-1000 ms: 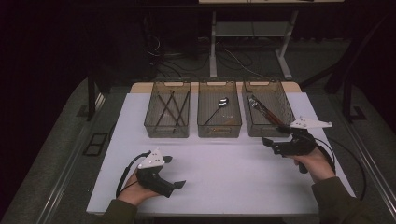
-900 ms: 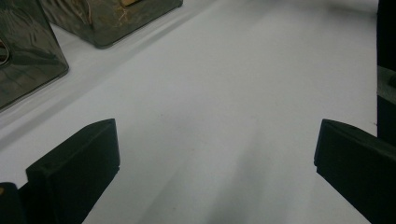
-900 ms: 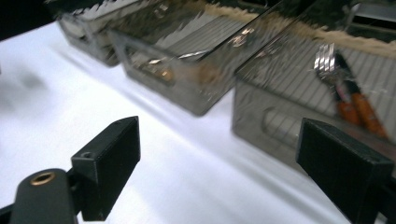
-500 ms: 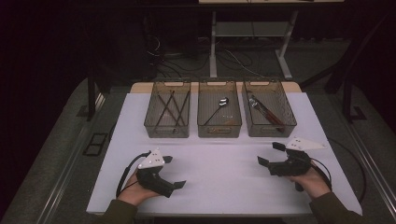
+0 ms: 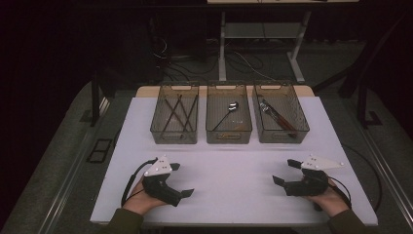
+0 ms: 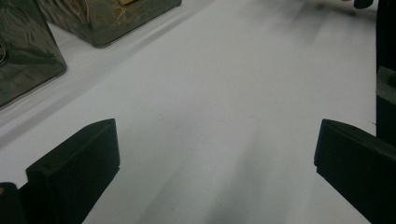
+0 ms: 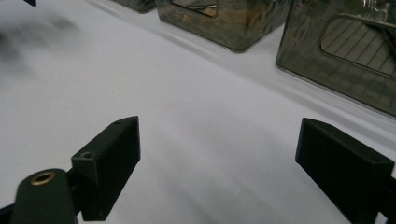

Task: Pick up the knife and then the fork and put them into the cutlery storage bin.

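left hand-held gripper (image 5: 181,179): rests low on the near-left part of the tabletop (image 5: 229,170), jaws spread wide, nothing between them. In the left gripper view bare white surface lies between the two black jaws.
right hand-held gripper (image 5: 286,171): near-right part of the tabletop, jaws spread wide, nothing between them. In the right gripper view the gap between the jaws shows bare white surface.
hands: left hand (image 5: 139,202) and right hand (image 5: 327,199) come in from the bottom edge, each wrapped round its gripper body.
bins: three clear bins in a row at the far side of the tabletop, well apart from both grippers.
left bin (image 5: 174,134): holds several dark thin sticks (image 5: 176,111), crossed over each other.
middle bin (image 5: 229,135): holds a spoon (image 5: 230,109), lying diagonal, bowl toward the far end.
right bin (image 5: 281,134): holds a long utensil (image 5: 275,115), diagonal; kind too small to tell.
nearest things: the bins, left bin closest to the left gripper, right bin closest to the right one; neither gripper touches a bin.
cables: a black cable (image 5: 127,183) loops from the left gripper.
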A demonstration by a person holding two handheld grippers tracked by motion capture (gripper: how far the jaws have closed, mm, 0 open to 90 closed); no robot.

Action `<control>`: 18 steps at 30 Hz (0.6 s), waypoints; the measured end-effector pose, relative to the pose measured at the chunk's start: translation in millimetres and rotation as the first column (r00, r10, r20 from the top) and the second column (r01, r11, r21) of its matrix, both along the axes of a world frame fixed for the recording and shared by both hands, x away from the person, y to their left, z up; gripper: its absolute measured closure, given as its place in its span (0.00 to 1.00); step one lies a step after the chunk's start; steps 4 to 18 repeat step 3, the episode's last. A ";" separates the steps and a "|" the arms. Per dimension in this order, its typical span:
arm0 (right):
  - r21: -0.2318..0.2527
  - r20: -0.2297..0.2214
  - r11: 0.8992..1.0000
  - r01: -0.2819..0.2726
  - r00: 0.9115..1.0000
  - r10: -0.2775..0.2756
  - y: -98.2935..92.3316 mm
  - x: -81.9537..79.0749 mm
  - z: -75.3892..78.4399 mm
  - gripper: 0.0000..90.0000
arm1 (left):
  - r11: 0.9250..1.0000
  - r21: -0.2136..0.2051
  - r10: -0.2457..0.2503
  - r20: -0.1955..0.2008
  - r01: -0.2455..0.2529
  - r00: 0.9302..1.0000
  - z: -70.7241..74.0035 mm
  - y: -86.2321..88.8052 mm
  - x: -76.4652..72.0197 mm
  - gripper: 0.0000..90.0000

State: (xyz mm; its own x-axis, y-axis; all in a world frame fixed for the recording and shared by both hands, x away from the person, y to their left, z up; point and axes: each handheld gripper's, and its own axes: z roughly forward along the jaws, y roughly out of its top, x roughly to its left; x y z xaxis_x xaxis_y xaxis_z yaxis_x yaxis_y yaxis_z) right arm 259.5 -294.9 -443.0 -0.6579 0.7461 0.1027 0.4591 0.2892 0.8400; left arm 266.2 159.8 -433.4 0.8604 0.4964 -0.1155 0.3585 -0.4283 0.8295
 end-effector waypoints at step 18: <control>0.000 0.001 1.000 0.000 1.000 0.000 0.9 0.3 -0.3 0.15 | 1.000 0.001 -0.001 0.000 0.001 1.000 0.0 0.1 0.0 0.00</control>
